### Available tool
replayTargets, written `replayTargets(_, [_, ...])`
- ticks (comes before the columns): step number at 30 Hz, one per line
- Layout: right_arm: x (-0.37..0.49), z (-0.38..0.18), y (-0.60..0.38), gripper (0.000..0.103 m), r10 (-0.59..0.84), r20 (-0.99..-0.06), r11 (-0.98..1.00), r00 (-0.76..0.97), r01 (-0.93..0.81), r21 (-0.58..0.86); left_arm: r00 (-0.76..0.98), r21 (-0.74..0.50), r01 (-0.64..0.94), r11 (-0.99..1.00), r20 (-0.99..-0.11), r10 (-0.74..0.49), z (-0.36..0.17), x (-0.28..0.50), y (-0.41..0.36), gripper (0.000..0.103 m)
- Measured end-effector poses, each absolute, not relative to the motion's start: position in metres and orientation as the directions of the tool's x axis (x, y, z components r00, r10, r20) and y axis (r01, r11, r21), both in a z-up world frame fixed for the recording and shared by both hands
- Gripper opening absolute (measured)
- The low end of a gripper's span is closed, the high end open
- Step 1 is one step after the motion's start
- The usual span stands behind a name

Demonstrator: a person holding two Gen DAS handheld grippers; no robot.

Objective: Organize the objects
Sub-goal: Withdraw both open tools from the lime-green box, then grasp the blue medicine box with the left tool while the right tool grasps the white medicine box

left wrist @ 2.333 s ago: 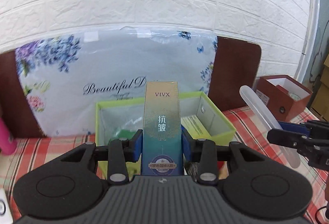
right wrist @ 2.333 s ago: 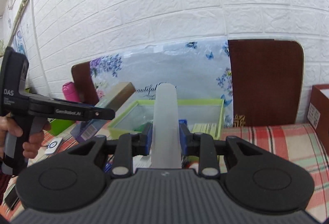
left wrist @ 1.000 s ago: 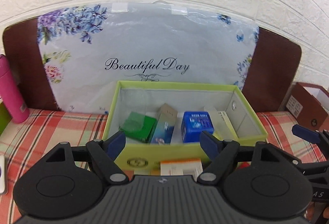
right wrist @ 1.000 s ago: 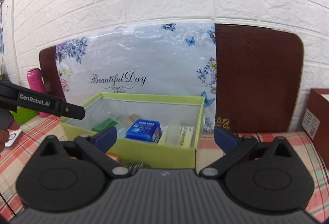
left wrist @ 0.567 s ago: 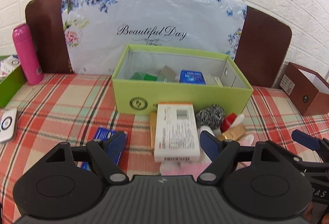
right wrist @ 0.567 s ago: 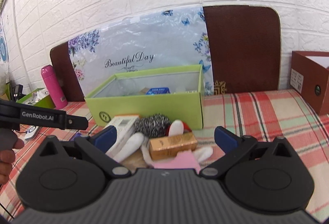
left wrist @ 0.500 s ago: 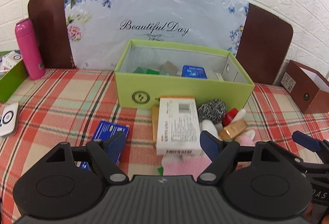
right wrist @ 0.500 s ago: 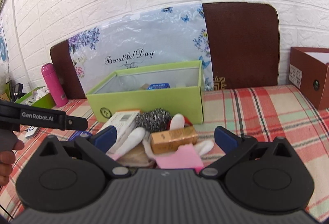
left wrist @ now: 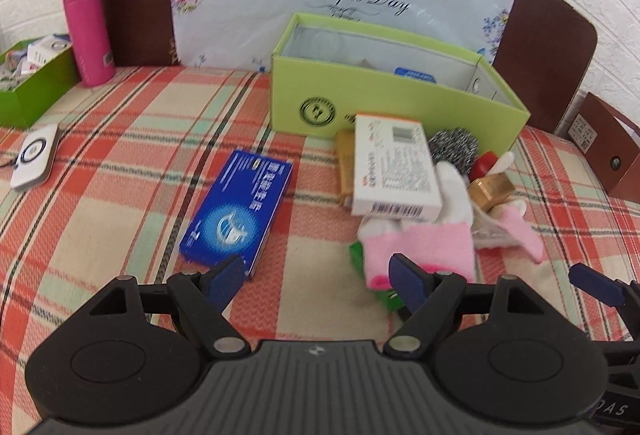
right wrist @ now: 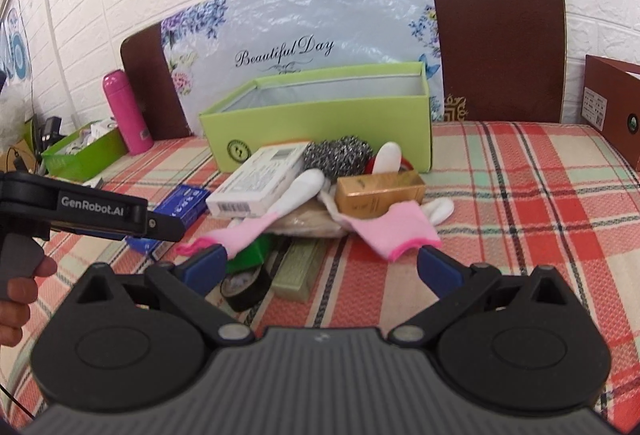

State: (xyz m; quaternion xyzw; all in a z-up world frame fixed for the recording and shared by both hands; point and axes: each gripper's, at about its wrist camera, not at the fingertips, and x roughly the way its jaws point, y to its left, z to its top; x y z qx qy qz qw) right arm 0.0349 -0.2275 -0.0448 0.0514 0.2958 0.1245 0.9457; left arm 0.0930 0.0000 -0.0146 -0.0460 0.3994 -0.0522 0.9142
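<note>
Ahead of my spread, empty left gripper (left wrist: 316, 275) lies a blue box (left wrist: 236, 209), just beyond my left finger. My right gripper (right wrist: 320, 265), also spread empty, faces pink-cuffed gloves (right wrist: 384, 227), a gold box (right wrist: 378, 193) and black tape roll (right wrist: 244, 285); the green bin (right wrist: 328, 119) stands behind.
</note>
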Motion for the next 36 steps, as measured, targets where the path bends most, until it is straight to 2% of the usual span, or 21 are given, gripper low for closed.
replayTargets(9, [0.032,-0.051,-0.22,0.103,0.29,-0.56,0.957,0.776,-0.229,0.178,0.666,-0.146,0.0,0.989,-0.738,-0.109,-0.033,0.091,0.036,0.082])
replayTargets(16, [0.036,-0.044,-0.205,0.103,0.303,-0.538,0.953,0.786,-0.259,0.159,0.693,-0.102,0.009,0.995,-0.716,-0.08,-0.036,0.118,0.057,0.082])
replayTargets(22, [0.044,-0.037,-0.189,0.103,0.29,-0.533,0.956,0.795,-0.268,0.12,0.67,-0.048,0.046,0.998,-0.739,-0.066,-0.058,0.148,0.046,0.082])
replayTargets(23, [0.047,-0.035,-0.186,0.103,0.286,-0.527,0.957,0.801,-0.267,0.113,0.689,-0.028,0.056,0.998,-0.723,-0.059,-0.06,0.147,0.045,0.08])
replayTargets(24, [0.051,-0.032,-0.181,0.103,0.282,-0.519,0.958,0.807,-0.265,0.107,0.697,-0.023,0.066,0.998,-0.715,-0.063,-0.06,0.145,0.045,0.066])
replayTargets(25, [0.057,-0.03,-0.176,0.103,0.277,-0.513,0.96,0.812,-0.263,0.1,0.701,-0.024,0.068,0.997,-0.71,-0.065,-0.059,0.142,0.046,0.065])
replayTargets(32, [0.113,-0.032,-0.134,0.102,0.234,-0.545,0.968,0.805,-0.246,0.053,0.705,-0.073,0.079,0.994,-0.701,-0.107,-0.061,0.123,0.058,0.065])
replayTargets(36, [0.141,-0.048,-0.104,0.103,0.14,-0.595,0.975,0.791,-0.217,-0.058,0.704,-0.059,0.087,0.994,-0.702,-0.103,-0.062,0.123,0.056,0.065])
